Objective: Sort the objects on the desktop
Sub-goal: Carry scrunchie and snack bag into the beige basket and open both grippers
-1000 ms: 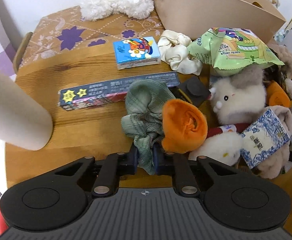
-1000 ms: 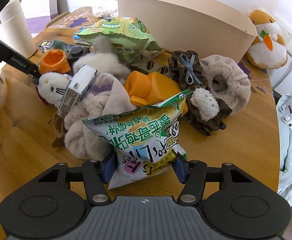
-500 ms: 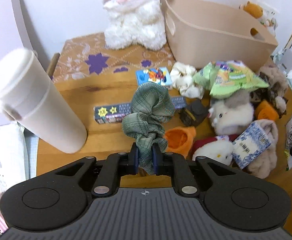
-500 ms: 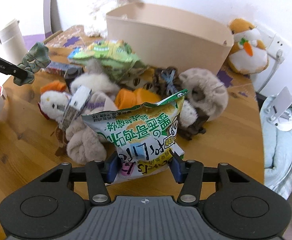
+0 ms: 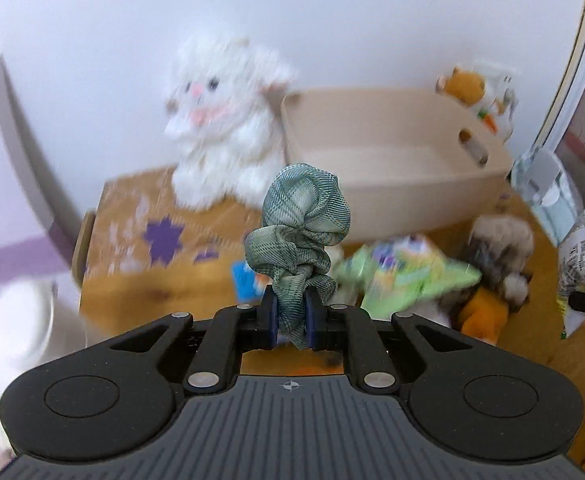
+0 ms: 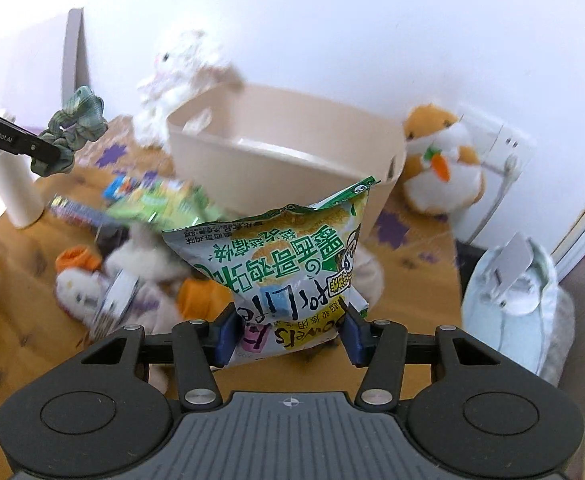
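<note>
Left wrist view: the left gripper [image 5: 291,322] has its fingers pinched narrow on a green plaid scrunchie [image 5: 300,236], held up in the air above the wooden table [image 5: 132,280]. Behind it stand a beige storage bin [image 5: 392,152] and a blurred white plush lamb [image 5: 224,128].

Right wrist view: the right gripper [image 6: 288,334] clamps a green snack bag [image 6: 292,264] between moderately spread fingers, lifted above the clutter, in front of the bin. An orange hamster plush [image 6: 440,164] sits right of the bin.

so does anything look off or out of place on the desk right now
The beige bin looks empty, while plush toys, snacks and boxes lie jumbled on the table. Nothing appears spilled. The green scrunchie and snack bag are held aloft.
</note>
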A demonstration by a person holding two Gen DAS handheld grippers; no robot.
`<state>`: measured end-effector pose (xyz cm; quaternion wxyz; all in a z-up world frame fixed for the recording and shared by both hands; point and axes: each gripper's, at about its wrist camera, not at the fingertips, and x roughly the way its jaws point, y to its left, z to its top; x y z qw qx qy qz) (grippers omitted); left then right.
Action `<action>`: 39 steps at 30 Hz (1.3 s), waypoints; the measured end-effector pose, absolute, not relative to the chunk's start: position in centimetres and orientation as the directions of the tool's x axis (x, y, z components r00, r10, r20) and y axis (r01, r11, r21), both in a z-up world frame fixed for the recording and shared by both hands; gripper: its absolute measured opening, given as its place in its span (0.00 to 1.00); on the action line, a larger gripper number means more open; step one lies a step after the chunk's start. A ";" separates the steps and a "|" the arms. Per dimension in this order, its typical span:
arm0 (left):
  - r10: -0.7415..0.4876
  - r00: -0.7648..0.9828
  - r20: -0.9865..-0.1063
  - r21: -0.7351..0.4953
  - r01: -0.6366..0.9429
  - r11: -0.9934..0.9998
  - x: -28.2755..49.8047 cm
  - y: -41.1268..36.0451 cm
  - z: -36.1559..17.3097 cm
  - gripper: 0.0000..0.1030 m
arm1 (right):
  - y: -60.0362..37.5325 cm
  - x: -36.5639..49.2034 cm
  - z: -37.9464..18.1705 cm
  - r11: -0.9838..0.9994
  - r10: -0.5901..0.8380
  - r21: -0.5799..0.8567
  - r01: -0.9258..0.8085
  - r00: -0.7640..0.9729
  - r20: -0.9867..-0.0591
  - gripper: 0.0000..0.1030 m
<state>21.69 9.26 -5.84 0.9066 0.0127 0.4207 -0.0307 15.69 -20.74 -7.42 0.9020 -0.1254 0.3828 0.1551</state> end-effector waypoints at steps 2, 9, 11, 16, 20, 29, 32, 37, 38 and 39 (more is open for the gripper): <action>-0.059 0.665 -0.744 -0.009 0.078 0.997 22.8 8.6 -4.8 0.13 | -20.9 16.7 -6.9 0.925 0.178 -0.112 -0.364 0.673 -0.718 0.48; -0.100 0.698 -0.709 -0.019 0.123 0.992 27.5 5.6 -3.1 0.13 | -20.5 22.2 -5.3 0.929 0.174 -0.131 -0.347 0.719 -0.673 0.48; -0.109 0.698 -0.708 -0.016 0.139 0.990 29.3 4.4 -2.7 0.13 | -20.1 24.3 -4.8 0.933 0.179 -0.123 -0.339 0.731 -0.659 0.48; -0.114 0.664 -0.739 -0.031 0.135 0.990 33.8 1.9 -3.4 0.13 | -18.7 29.9 -4.4 0.945 0.168 -0.106 -0.310 0.736 -0.656 0.48; -0.082 0.632 -0.770 -0.016 0.110 0.994 36.9 0.8 -5.6 0.13 | -17.7 33.4 -5.0 0.950 0.143 -0.115 -0.289 0.733 -0.665 0.48; -0.040 0.539 -0.841 -0.011 0.056 0.998 40.7 1.1 -10.3 0.14 | -15.5 37.0 -8.9 0.945 0.104 -0.130 -0.299 0.655 -0.749 0.48; -0.003 0.539 -0.842 0.031 0.052 0.998 41.1 1.2 -10.9 0.19 | -14.9 37.3 -10.0 0.944 0.087 -0.139 -0.301 0.630 -0.772 0.49; 0.015 0.578 -0.816 0.038 0.028 0.999 40.5 2.0 -10.4 0.76 | -15.0 36.7 -10.0 0.939 0.090 -0.150 -0.309 0.643 -0.761 0.83; 0.025 0.598 -0.801 0.042 0.016 0.999 40.1 2.2 -10.1 0.76 | -15.1 36.3 -9.9 0.939 0.098 -0.146 -0.313 0.647 -0.756 0.85; 0.025 0.607 -0.794 0.041 0.013 0.999 39.9 2.3 -9.7 0.78 | -15.2 36.2 -9.8 0.939 0.105 -0.140 -0.315 0.648 -0.754 0.86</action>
